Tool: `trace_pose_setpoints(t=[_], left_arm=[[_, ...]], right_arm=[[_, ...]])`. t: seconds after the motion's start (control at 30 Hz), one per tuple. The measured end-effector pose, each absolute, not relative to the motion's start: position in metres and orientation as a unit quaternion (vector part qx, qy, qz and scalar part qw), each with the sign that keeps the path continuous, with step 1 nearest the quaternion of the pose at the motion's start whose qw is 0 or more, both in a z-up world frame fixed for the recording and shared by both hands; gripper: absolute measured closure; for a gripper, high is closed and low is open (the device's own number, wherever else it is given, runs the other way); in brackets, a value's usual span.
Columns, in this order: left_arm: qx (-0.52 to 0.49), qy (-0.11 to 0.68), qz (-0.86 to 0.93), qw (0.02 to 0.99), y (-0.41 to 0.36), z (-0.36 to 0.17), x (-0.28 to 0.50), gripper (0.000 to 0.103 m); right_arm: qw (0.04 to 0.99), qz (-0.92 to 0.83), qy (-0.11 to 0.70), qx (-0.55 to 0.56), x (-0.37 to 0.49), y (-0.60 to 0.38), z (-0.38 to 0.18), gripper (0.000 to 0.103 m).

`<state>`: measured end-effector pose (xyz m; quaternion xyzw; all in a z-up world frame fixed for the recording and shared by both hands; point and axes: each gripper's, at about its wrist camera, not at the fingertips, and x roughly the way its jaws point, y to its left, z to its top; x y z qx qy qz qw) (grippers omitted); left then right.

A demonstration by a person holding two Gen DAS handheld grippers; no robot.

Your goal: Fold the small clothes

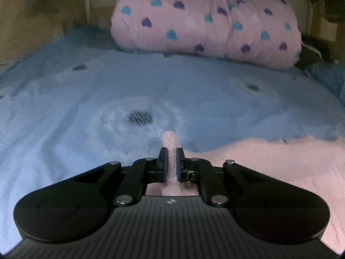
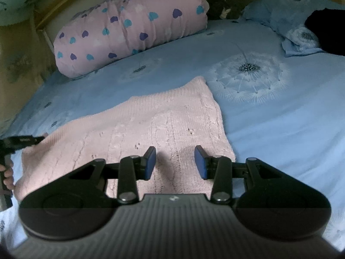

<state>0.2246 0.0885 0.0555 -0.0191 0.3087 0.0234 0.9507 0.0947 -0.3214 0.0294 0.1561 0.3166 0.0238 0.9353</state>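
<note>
A pale pink knitted garment [image 2: 163, 118] lies spread on a light blue bedsheet [image 2: 280, 129]. In the left wrist view my left gripper [image 1: 171, 151] is shut on a pinched fold of that pink knit [image 1: 170, 142], which sticks up between the blue pads; the rest of the garment [image 1: 269, 161] spreads to the right. In the right wrist view my right gripper [image 2: 174, 161] hovers open over the garment's near right part, with nothing between its fingers. The left gripper [image 2: 21, 140] shows at the garment's left edge, with a hand [image 2: 7, 172] behind it.
A rolled pink quilt with blue and purple hearts [image 2: 129, 26] lies along the far side of the bed. Crumpled blue bedding [image 2: 291, 21] and dark items [image 2: 323, 32] sit at the far right. A wooden frame and wall [image 2: 21, 54] close in the left.
</note>
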Motion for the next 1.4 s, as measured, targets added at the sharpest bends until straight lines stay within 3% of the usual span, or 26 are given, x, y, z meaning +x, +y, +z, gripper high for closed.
trace_pose_setpoints(t=[0.33, 0.7, 0.9, 1.0, 1.07, 1.3, 1.4], left_arm=[[0.056, 0.345, 0.045, 0.936, 0.09, 0.036, 0.251, 0.091], [0.073, 0.352, 0.033, 0.932, 0.101, 0.107, 0.191, 0.091], [0.029, 0.383, 0.02, 0.923, 0.106, 0.137, 0.144, 0.088], [-0.012, 0.397, 0.024, 0.918, 0.105, 0.135, 0.119, 0.075], [-0.043, 0.398, 0.031, 0.916, 0.104, 0.123, 0.103, 0.058], [-0.035, 0.414, 0.05, 0.908, 0.083, 0.071, 0.088, 0.052], [-0.063, 0.406, 0.049, 0.91, 0.084, 0.066, 0.095, 0.043]], right_arm=[[0.935, 0.023, 0.323, 0.148, 0.098, -0.32, 0.028, 0.062], [0.936, 0.024, 0.315, 0.156, 0.094, -0.32, 0.035, 0.061], [0.939, 0.032, 0.306, 0.151, 0.09, -0.318, 0.044, 0.061], [0.944, 0.03, 0.296, 0.143, 0.088, -0.323, 0.053, 0.061], [0.944, 0.021, 0.294, 0.149, 0.086, -0.331, 0.057, 0.061], [0.893, -0.008, 0.326, 0.309, 0.08, -0.386, 0.048, 0.059], [0.876, -0.017, 0.356, 0.325, 0.082, -0.391, 0.036, 0.056]])
